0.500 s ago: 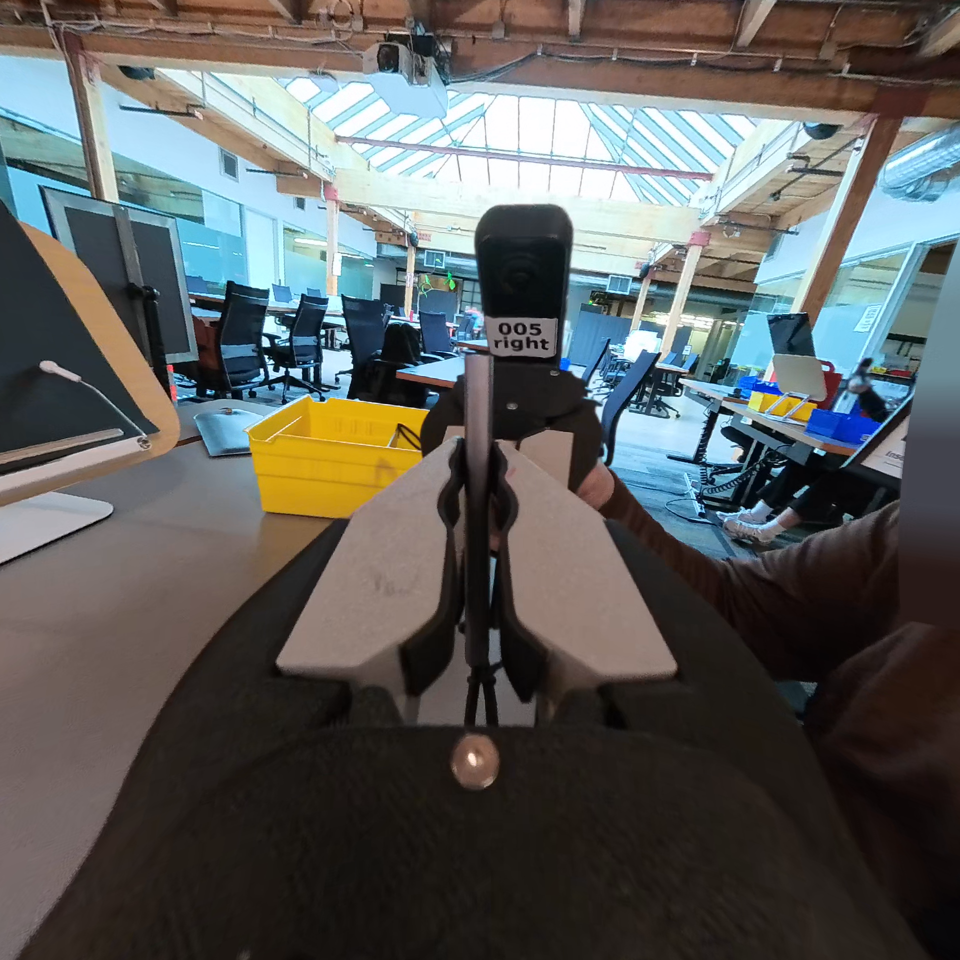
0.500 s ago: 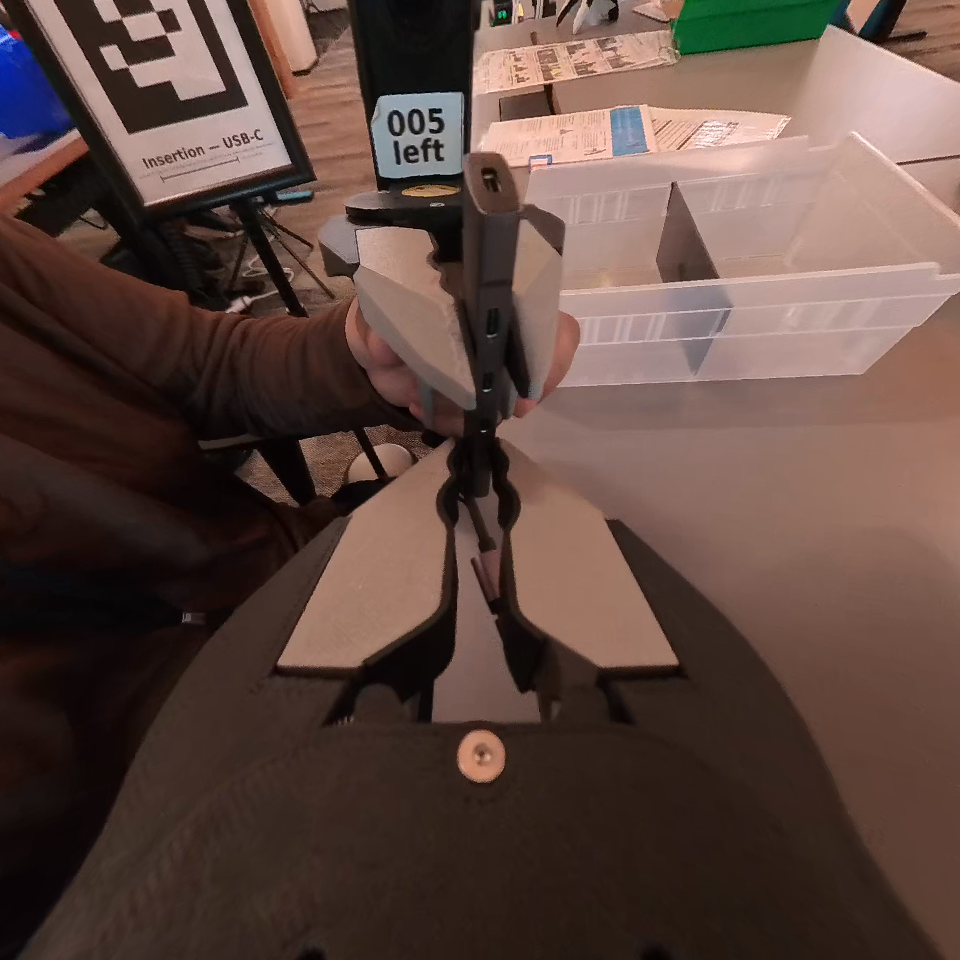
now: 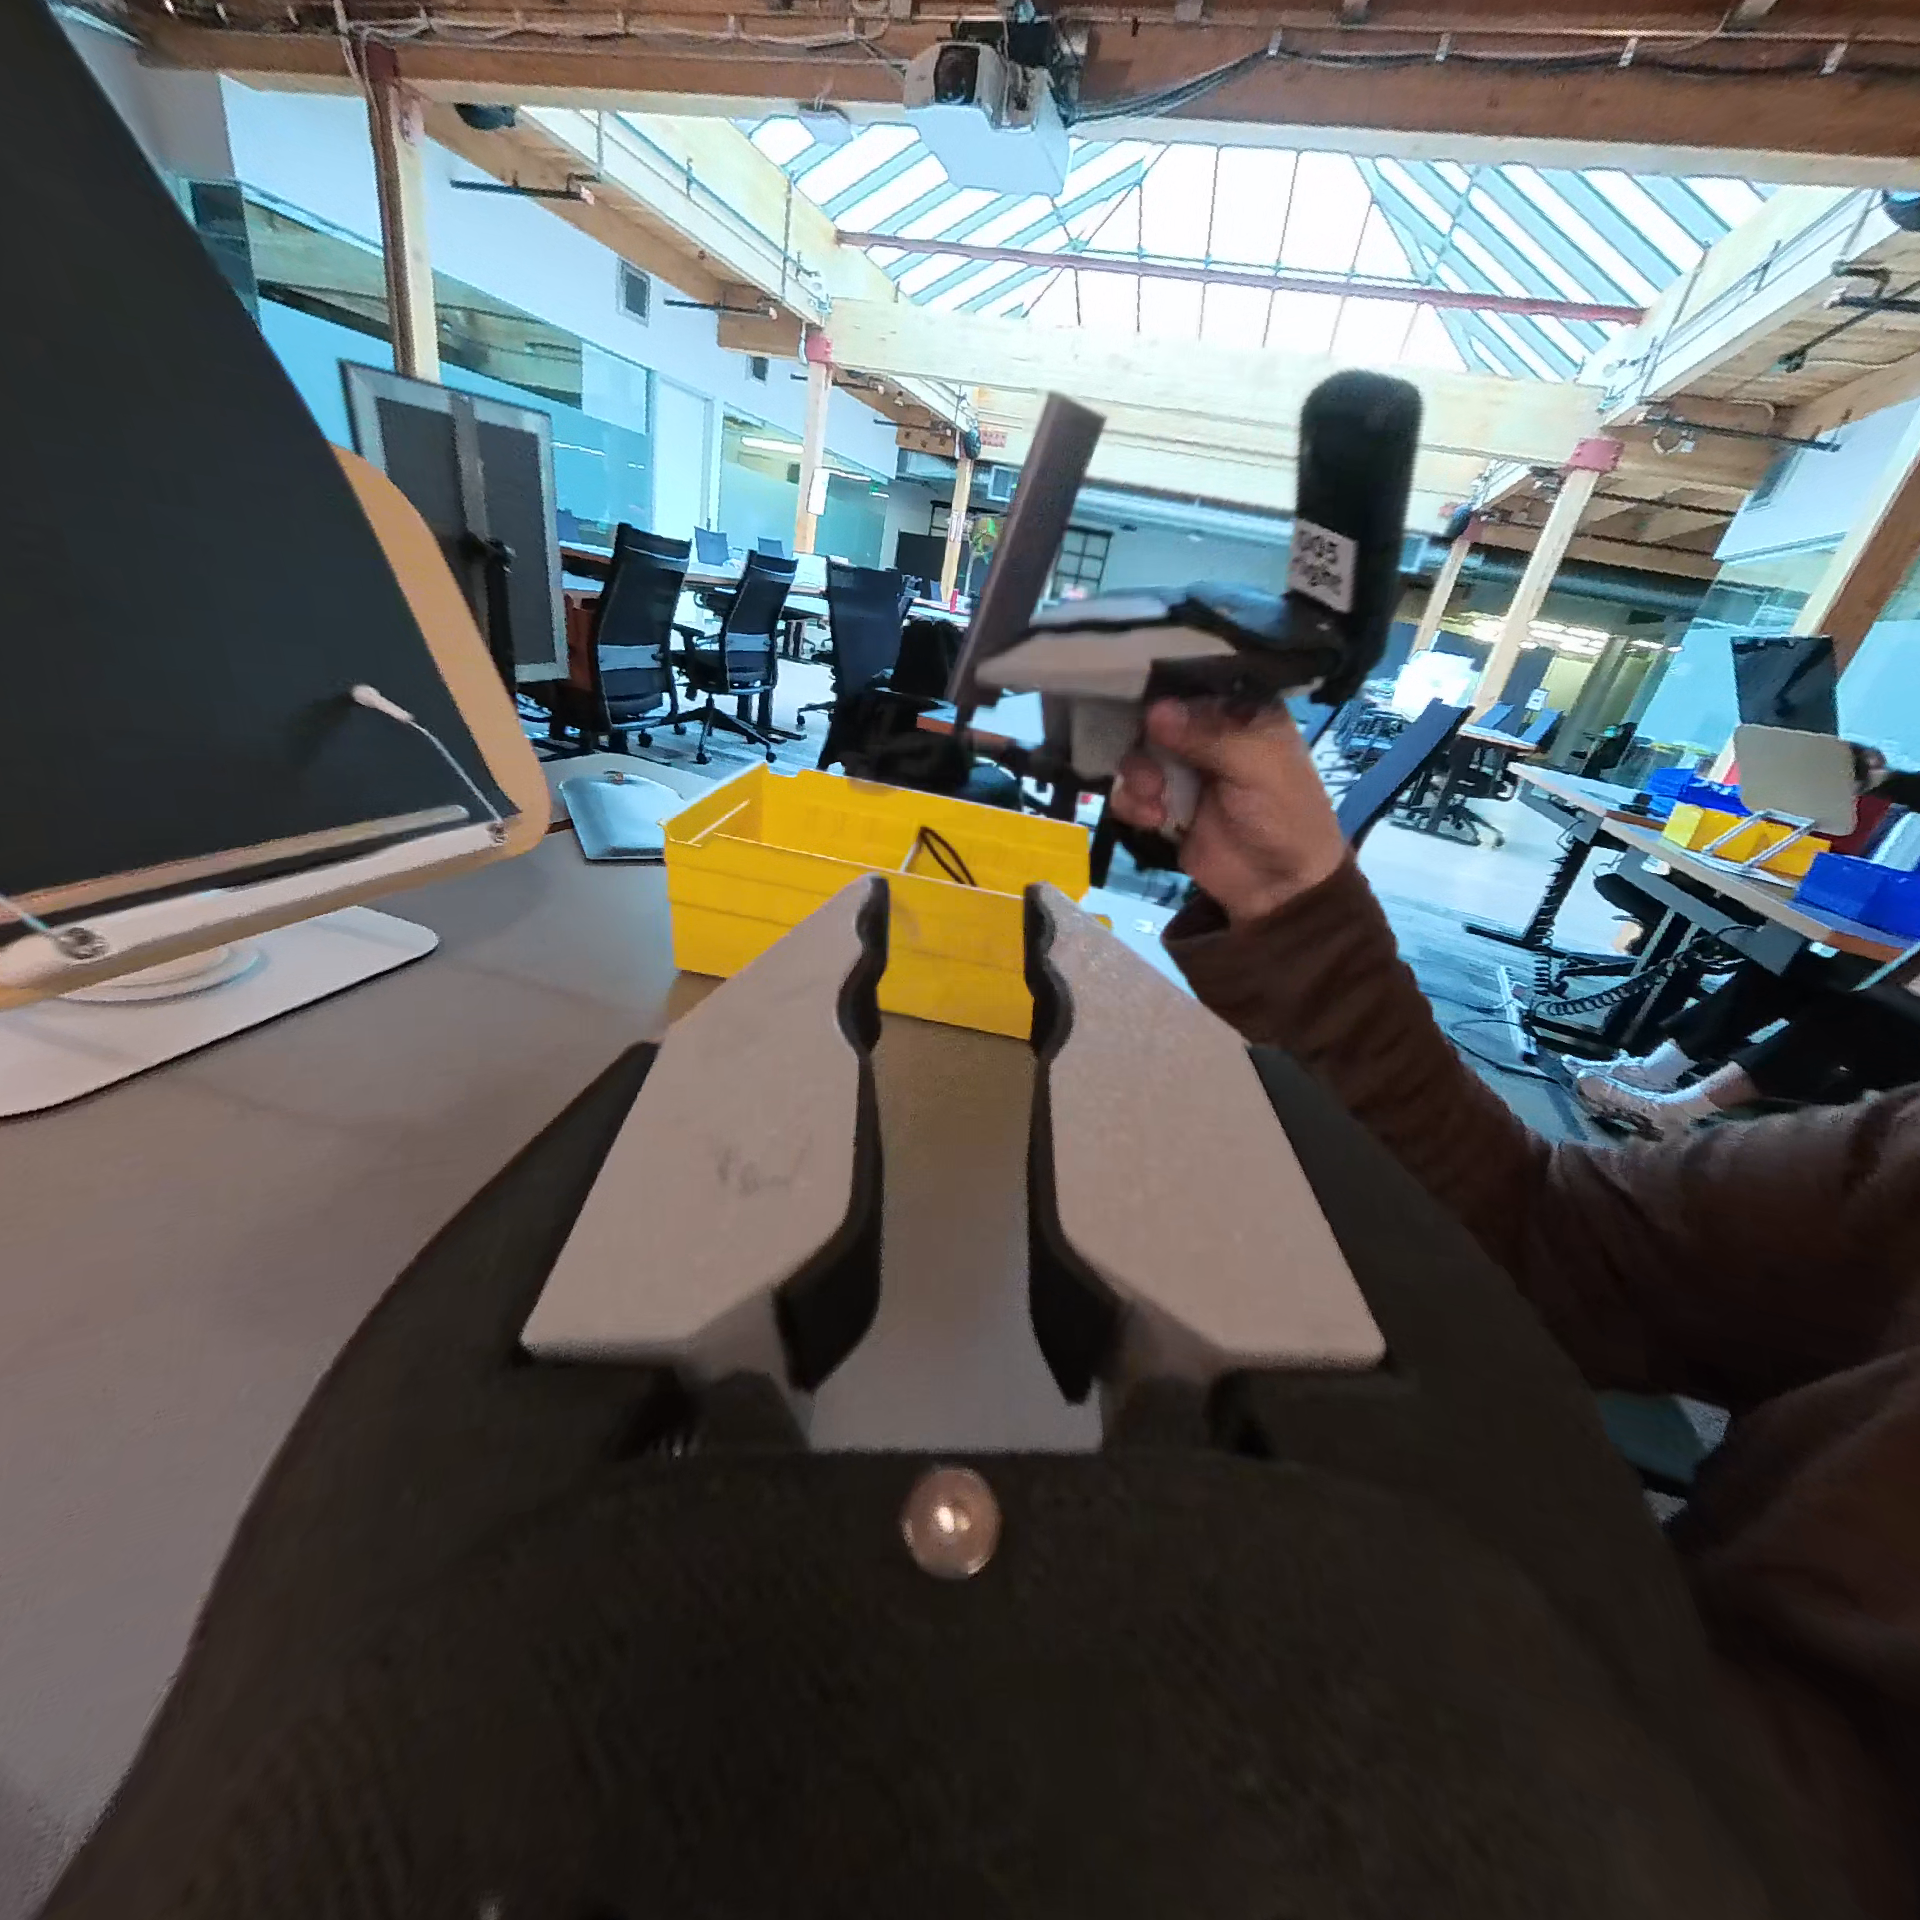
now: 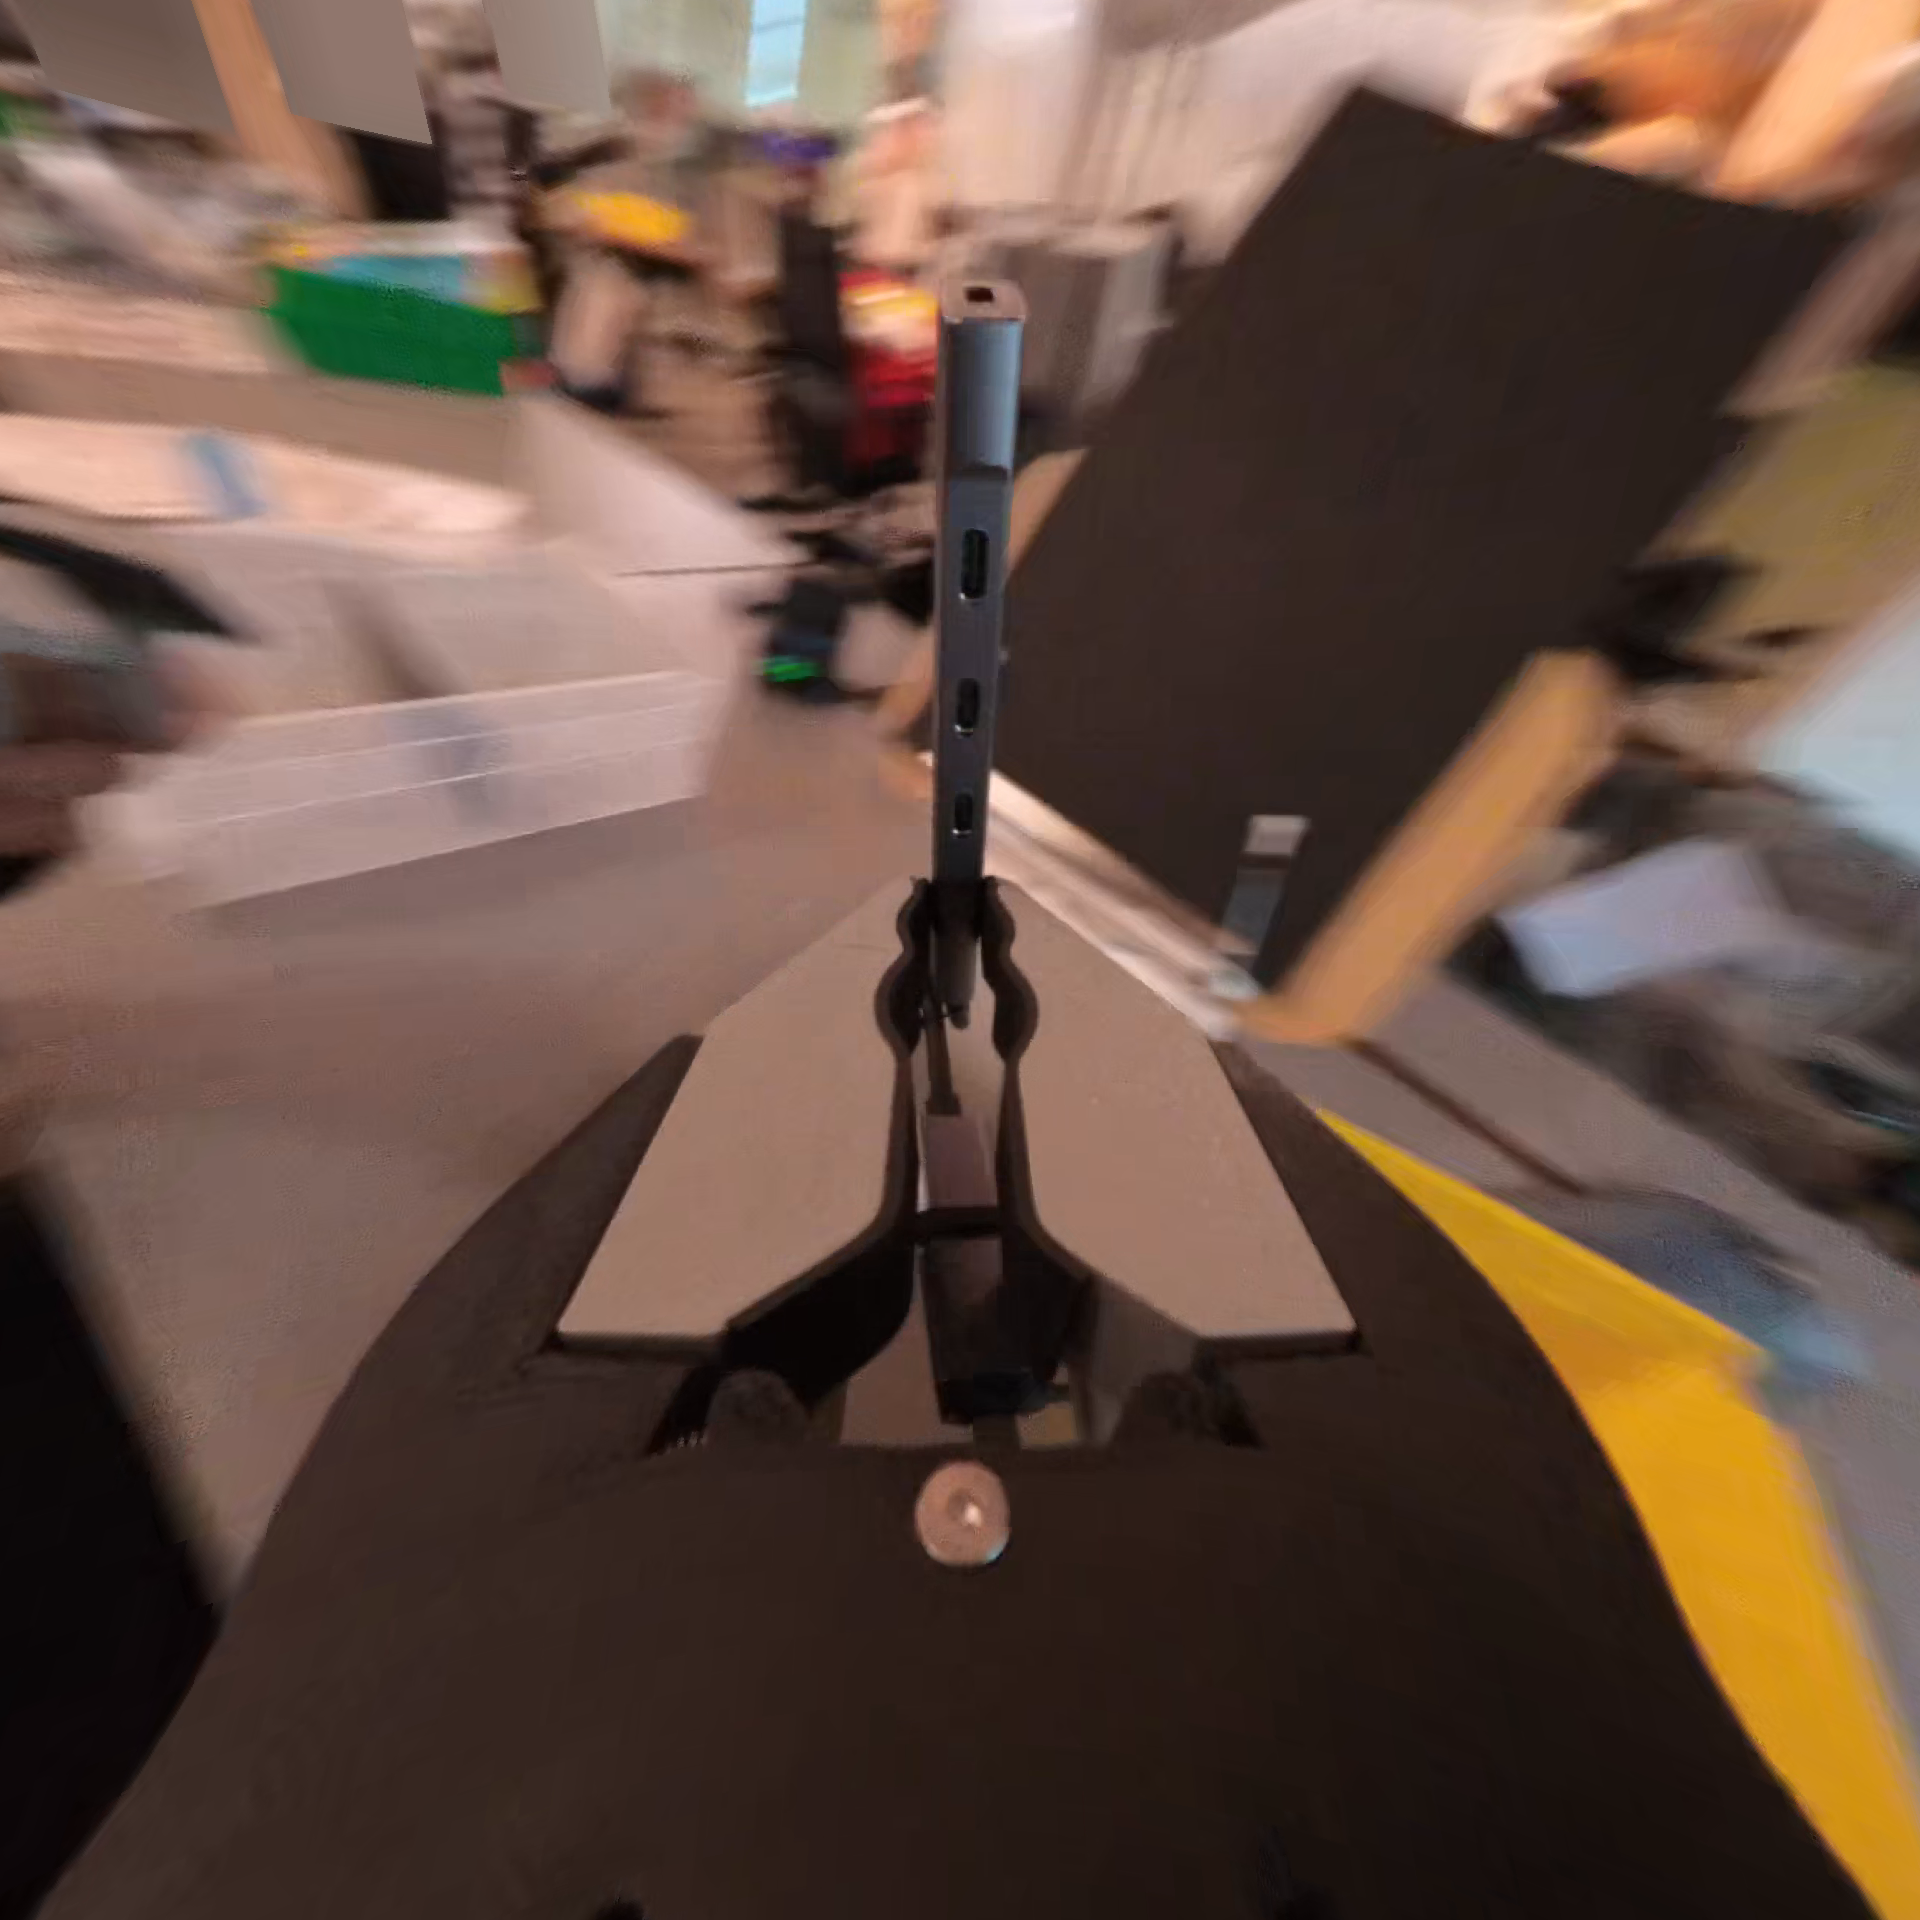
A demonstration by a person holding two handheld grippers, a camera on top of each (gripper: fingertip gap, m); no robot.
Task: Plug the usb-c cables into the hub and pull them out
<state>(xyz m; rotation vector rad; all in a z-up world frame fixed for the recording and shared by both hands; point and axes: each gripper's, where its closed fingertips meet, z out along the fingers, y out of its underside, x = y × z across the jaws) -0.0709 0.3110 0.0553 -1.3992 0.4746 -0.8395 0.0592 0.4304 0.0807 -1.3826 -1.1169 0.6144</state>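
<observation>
- Now, left gripper (image 3: 954, 925): its two grey fingers stand apart with nothing between them, only grey table (image 3: 260, 1195) showing through the gap.
- Yellow bin (image 3: 831, 914) sits on the table just beyond the left fingertips; a thin black cable (image 3: 940, 847) lies looped inside it, near its divider.
- Right gripper (image 4: 954, 894), own view: fingers drawn together and clamped on the lower end of the hub (image 4: 977, 582).
- Hub: slim dark-grey bar, standing out forward past the fingertips. Its narrow edge faces the camera, with three small slot ports in a row along it and one more opening at the far tip. No plug is seen in any of those ports.
- Between the right fingers, behind the clamped end, a short dark lead runs back toward the gripper body; where it ends I cannot tell.
- Seen from the left wrist view, the right gripper is raised above and beyond the yellow bin, off to the right, held by a hand (image 3: 1226, 821) in a brown sleeve (image 3: 1558, 1195). The hub sticks up from it, tilted, well clear of the table.
- Left side of the left view: a dark board with a tan wooden border (image 3: 447, 644) leans on a white stand (image 3: 208, 987).
- Right wrist view is heavily blurred around the hub; a clear plastic bin (image 4: 416, 748) at left, the dark board at right and a yellow edge at lower right are about all that can be made out.
</observation>
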